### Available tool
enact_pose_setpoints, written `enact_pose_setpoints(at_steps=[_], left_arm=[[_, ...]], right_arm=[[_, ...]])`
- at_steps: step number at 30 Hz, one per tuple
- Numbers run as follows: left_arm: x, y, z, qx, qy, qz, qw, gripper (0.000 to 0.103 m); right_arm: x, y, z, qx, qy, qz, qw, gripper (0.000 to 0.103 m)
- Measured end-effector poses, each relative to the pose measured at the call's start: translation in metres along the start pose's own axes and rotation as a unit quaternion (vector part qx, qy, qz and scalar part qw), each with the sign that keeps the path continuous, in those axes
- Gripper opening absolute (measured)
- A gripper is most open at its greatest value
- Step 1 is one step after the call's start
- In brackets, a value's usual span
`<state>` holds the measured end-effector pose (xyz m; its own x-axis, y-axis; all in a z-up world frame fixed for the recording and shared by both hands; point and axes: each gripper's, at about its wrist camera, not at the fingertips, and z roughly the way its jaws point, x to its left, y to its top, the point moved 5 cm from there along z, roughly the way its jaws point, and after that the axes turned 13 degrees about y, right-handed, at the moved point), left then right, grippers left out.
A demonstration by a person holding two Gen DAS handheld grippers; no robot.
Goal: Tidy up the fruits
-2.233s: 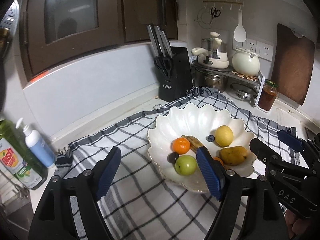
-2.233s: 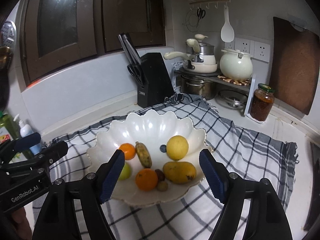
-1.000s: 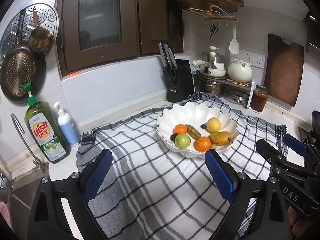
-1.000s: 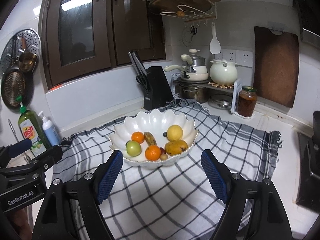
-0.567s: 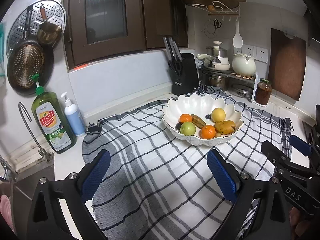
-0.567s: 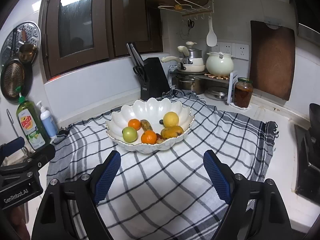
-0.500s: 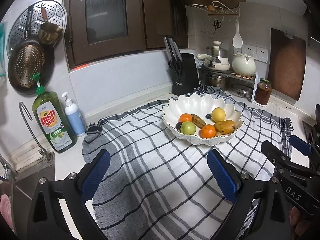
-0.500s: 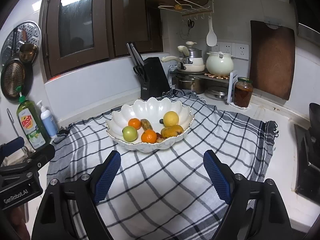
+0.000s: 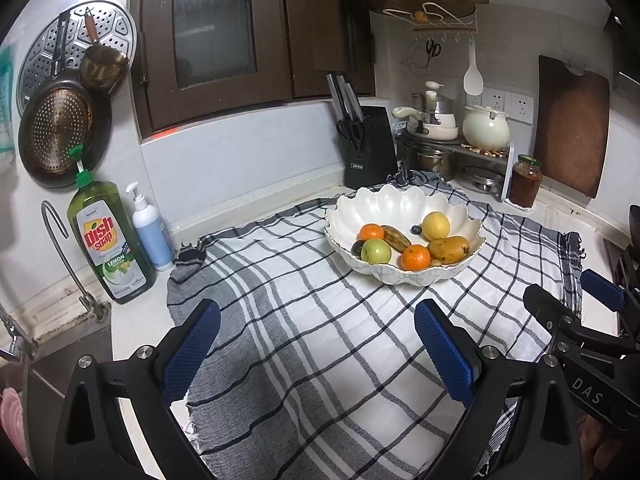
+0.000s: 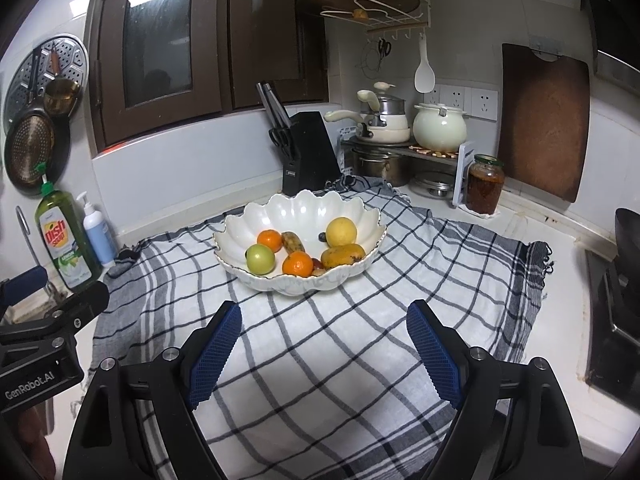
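A white scalloped bowl (image 9: 400,204) (image 10: 304,212) stands on a checked cloth (image 9: 320,340) (image 10: 328,360). In it lie a green apple (image 9: 376,251) (image 10: 260,259), two oranges (image 9: 416,257) (image 10: 297,263), a lemon (image 9: 436,225) (image 10: 341,231), a mango (image 9: 449,249) (image 10: 343,255), a browned banana (image 9: 395,237) and small dark fruits. My left gripper (image 9: 316,354) hangs open over the cloth, well short of the bowl, with nothing between its blue pads. My right gripper (image 10: 322,354) is open too, empty, in front of the bowl.
A green dish soap bottle (image 9: 108,240) and a pump bottle (image 9: 148,232) stand at the left by a sink. A knife block (image 10: 306,152), pots on a rack (image 10: 400,132), a jar (image 10: 485,190) and a cutting board (image 10: 542,120) line the back. A stove (image 10: 616,300) is at the right.
Both grippers have drawn back from the bowl, which now looks smaller and farther. In the last half second almost nothing shifted.
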<state>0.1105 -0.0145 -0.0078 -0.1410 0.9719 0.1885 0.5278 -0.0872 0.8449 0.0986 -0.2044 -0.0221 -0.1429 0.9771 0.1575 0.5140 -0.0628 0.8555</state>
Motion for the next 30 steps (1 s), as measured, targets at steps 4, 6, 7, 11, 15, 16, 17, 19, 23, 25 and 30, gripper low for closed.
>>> enact_pose_setpoints(at_steps=[4,6,7,11,15,16,17,19,23,25,30], left_arm=[[-0.0006,0.0001,-0.0001,0.002,0.0,0.0,1.0,0.099],[-0.0009,0.0004,-0.0003,0.002,-0.001,0.0,1.0,0.099],[-0.0008,0.0003,-0.0004,0.002,0.0,0.0,1.0,0.099],[-0.0011,0.0002,0.0003,0.003,-0.002,0.0,1.0,0.099],[-0.0013,0.0,0.0003,0.003,-0.002,0.0,1.0,0.099],[-0.0013,0.0001,0.0005,0.004,-0.002,0.0,1.0,0.099],[-0.0013,0.0001,0.0004,0.003,-0.002,0.0,1.0,0.099],[-0.0012,0.0,0.0005,0.004,-0.002,0.0,1.0,0.099],[-0.0012,0.0,0.0006,0.003,-0.002,0.0,1.0,0.099],[-0.0012,0.0,0.0005,0.003,-0.002,-0.001,1.0,0.099],[-0.0014,0.0,0.0004,0.003,-0.002,0.0,1.0,0.099]], right_arm=[[0.0,0.0,-0.0001,0.0,0.0,0.0,1.0,0.085],[0.0001,0.0,0.0,0.0,0.0,0.0,1.0,0.085],[0.0001,0.0001,0.0001,0.0,0.0,0.0,1.0,0.085],[0.0006,0.0,-0.0003,0.0,0.001,0.001,1.0,0.085],[0.0005,0.0004,0.0002,0.0,0.0,0.0,1.0,0.085],[0.0004,0.0001,0.0001,0.0,0.0,0.0,1.0,0.085],[0.0004,0.0003,0.0002,0.0,0.0,0.0,1.0,0.085],[0.0003,0.0003,0.0001,0.0,0.0,0.0,1.0,0.085],[0.0003,-0.0002,-0.0005,0.0,0.001,-0.001,1.0,0.085],[0.0006,0.0002,0.0002,0.0,0.0,0.0,1.0,0.085],[0.0006,-0.0001,0.0003,0.0,0.0,0.0,1.0,0.085]])
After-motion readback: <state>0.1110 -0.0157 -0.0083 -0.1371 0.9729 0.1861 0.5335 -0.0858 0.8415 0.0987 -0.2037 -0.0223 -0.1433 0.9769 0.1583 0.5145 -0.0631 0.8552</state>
